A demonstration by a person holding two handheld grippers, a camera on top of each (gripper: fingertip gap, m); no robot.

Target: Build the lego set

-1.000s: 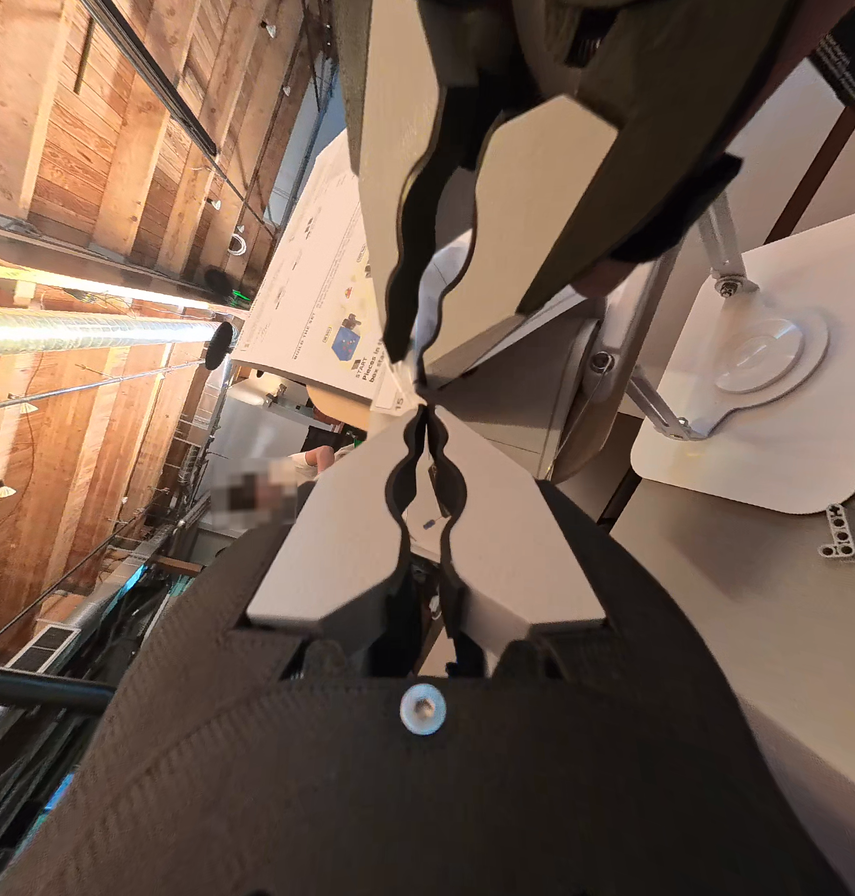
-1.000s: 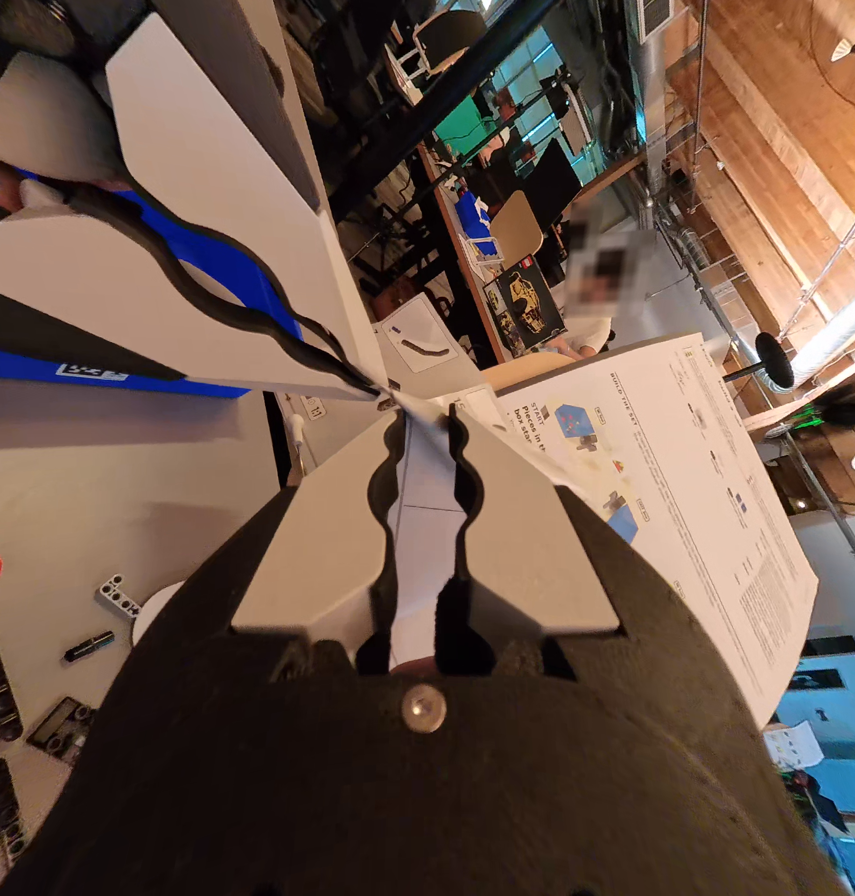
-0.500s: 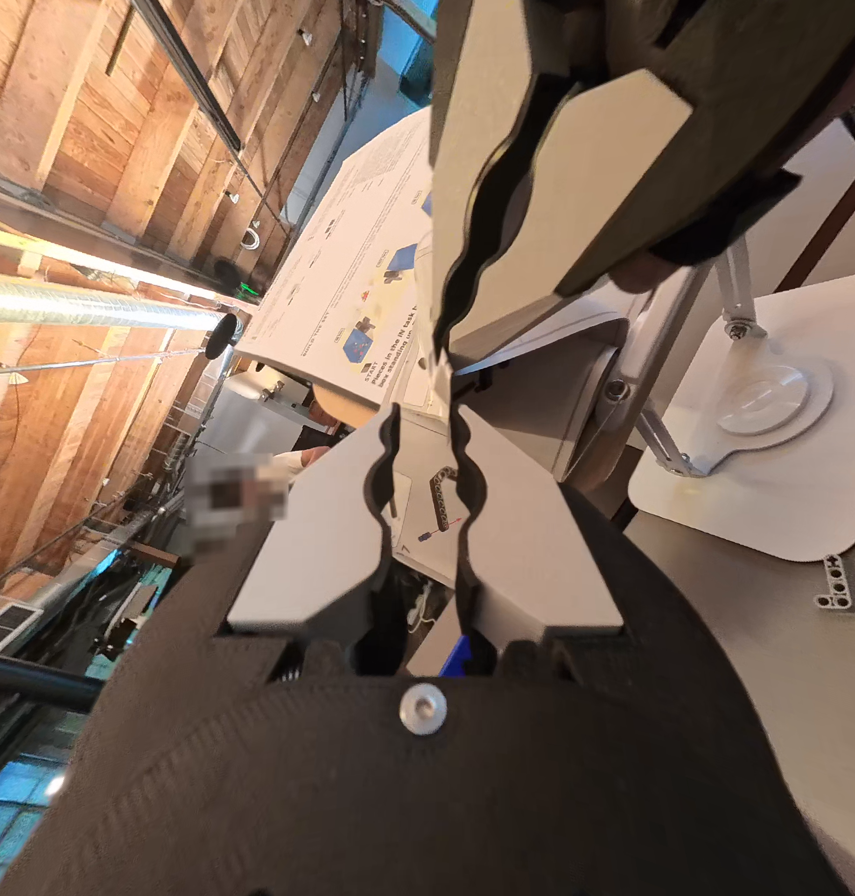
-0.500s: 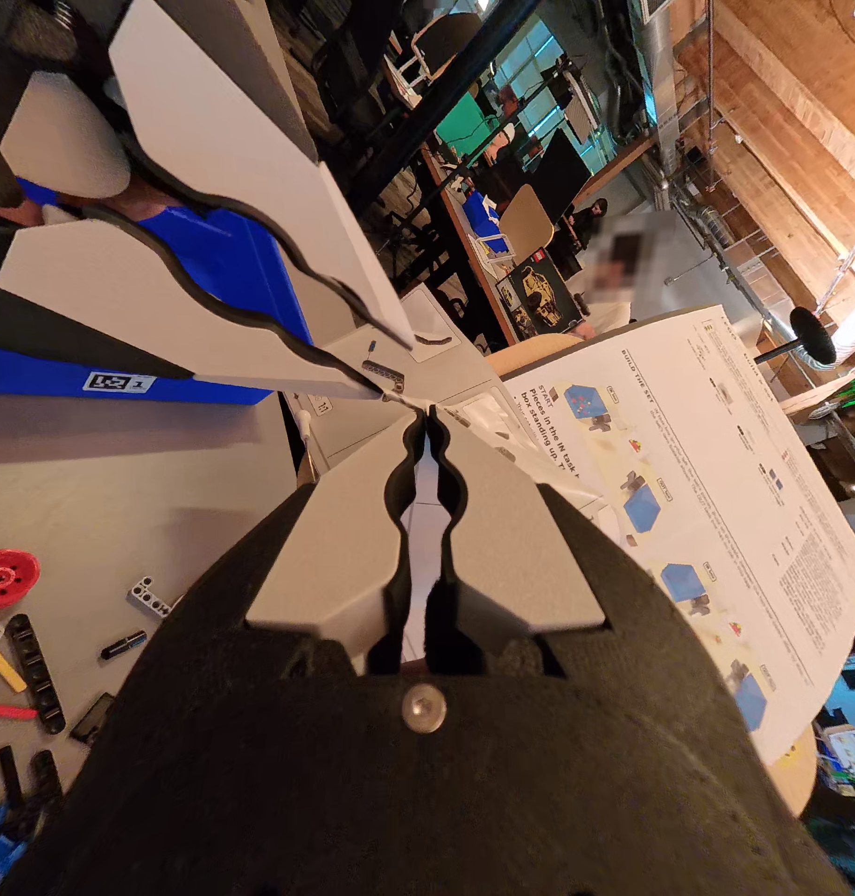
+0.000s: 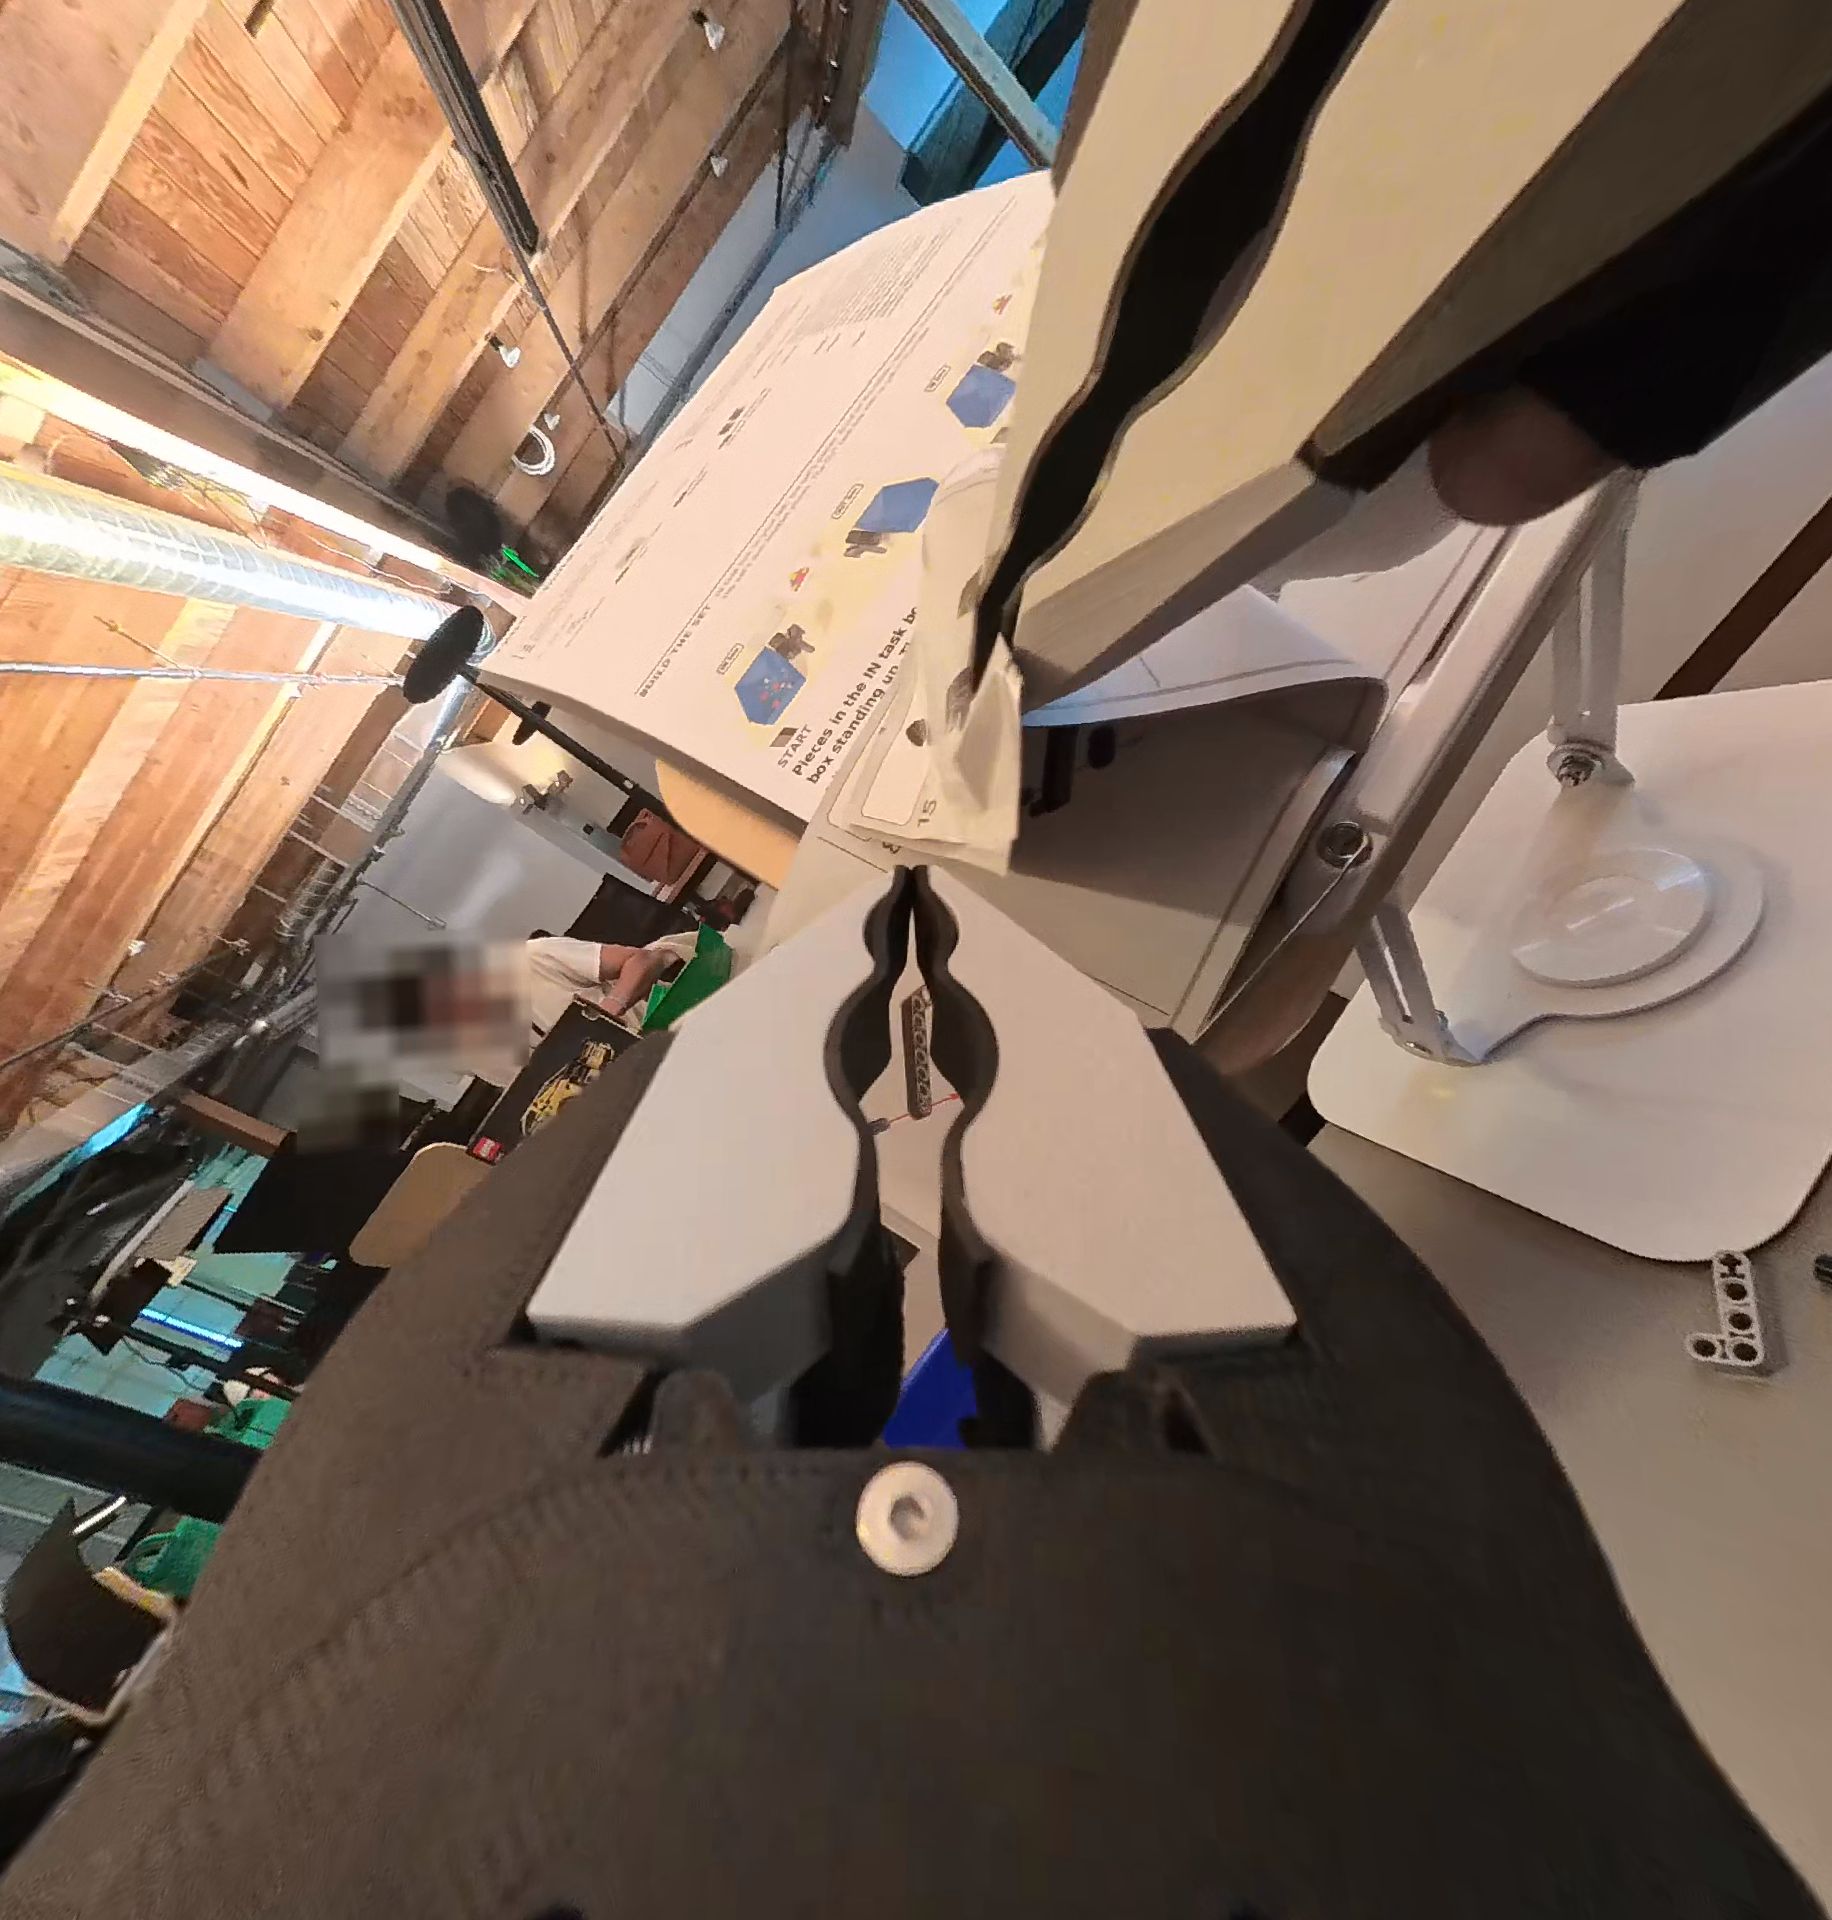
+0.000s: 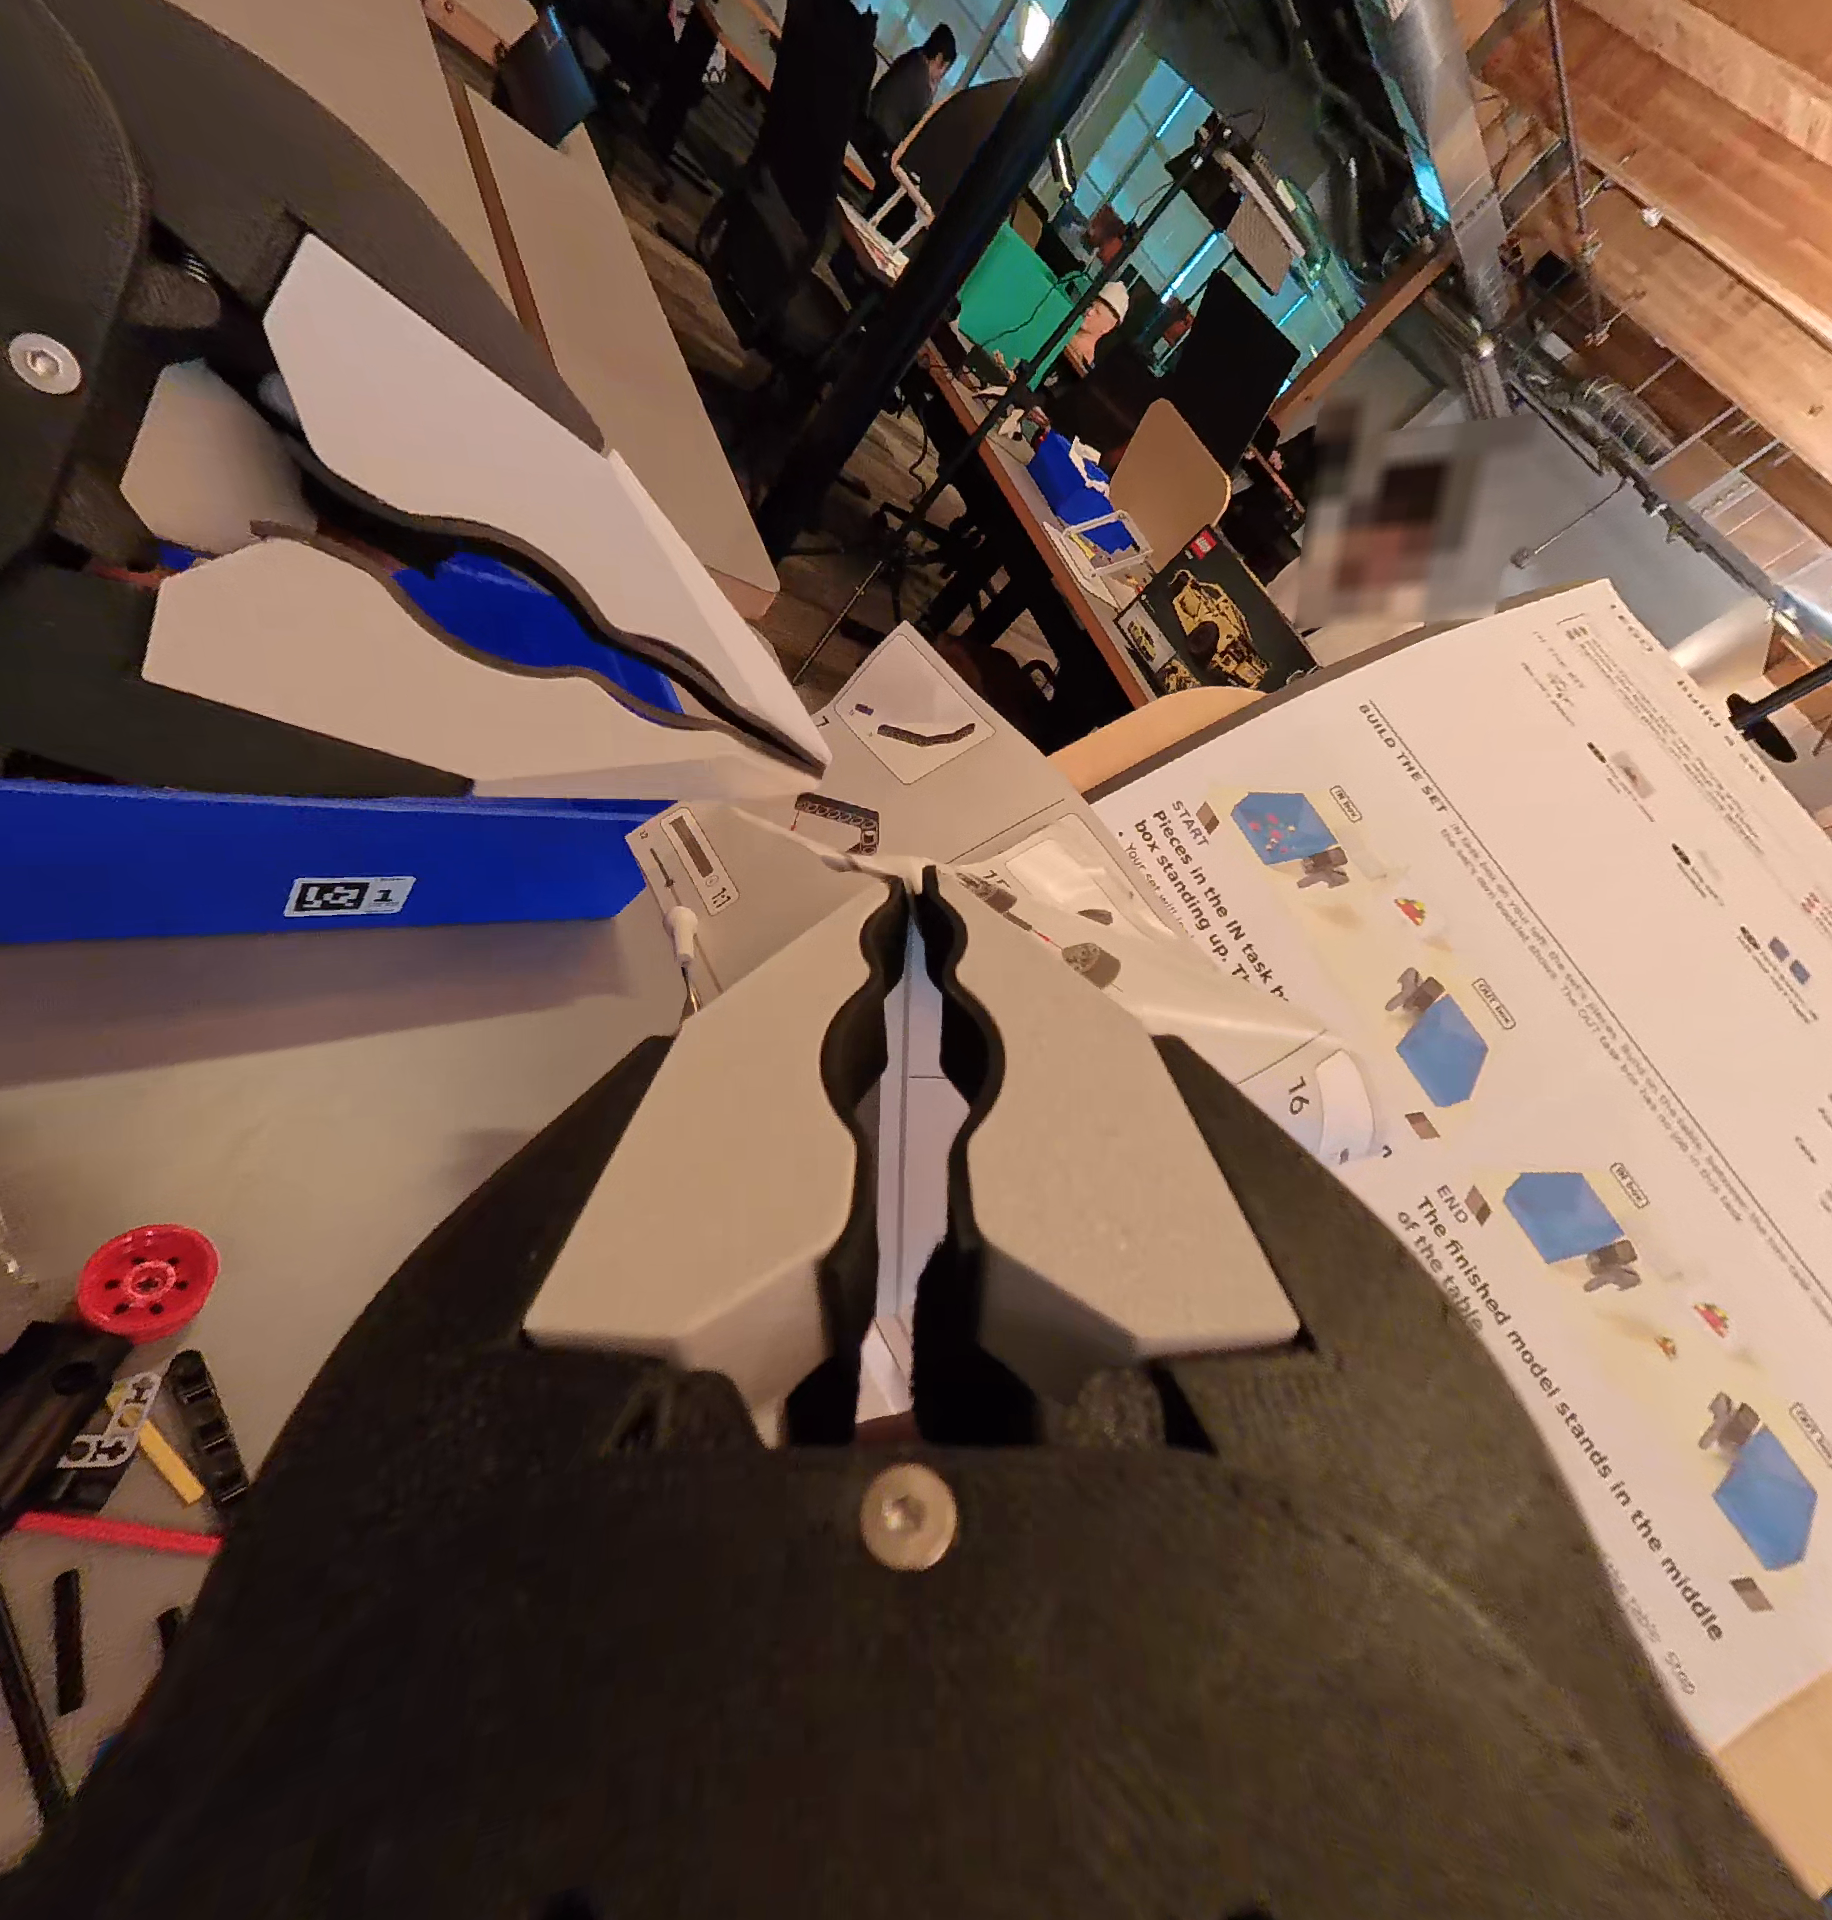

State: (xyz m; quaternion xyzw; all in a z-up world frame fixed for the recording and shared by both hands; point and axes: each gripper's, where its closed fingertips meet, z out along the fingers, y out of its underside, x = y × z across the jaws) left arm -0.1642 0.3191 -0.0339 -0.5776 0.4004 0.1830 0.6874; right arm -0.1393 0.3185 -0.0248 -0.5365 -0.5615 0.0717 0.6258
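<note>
The instruction booklet (image 5: 1182, 665) rests on a white stand. My right gripper (image 6: 914, 883) is shut on the corner of a booklet page (image 6: 907, 1039), which shows white between its fingers. In the left wrist view the right gripper (image 5: 990, 655) comes in from the top with the page corner (image 5: 979, 769) hanging from its tips. My left gripper (image 5: 907, 883) is shut, with its tips just below that page corner and nothing visible between them. In the right wrist view the left gripper (image 6: 818, 756) sits at upper left, a little apart from the right tips.
A large printed poster (image 6: 1514, 1039) stands behind the booklet. A blue bin (image 6: 268, 862) is at the left. A red wheel (image 6: 148, 1278), black beams (image 6: 205, 1423) and a red axle (image 6: 112, 1532) lie on the table. A grey L-shaped beam (image 5: 1738, 1320) lies by the stand base (image 5: 1618, 1039). Left and right tips are no more than a few centimetres apart. The grey L-shaped beam (image 5: 1738, 1320) is about 25 centimetres from both grippers' fingertips.
My left gripper let go of the page, opened, then shut again just below it. My right gripper closed on the page corner and now holds it.
</note>
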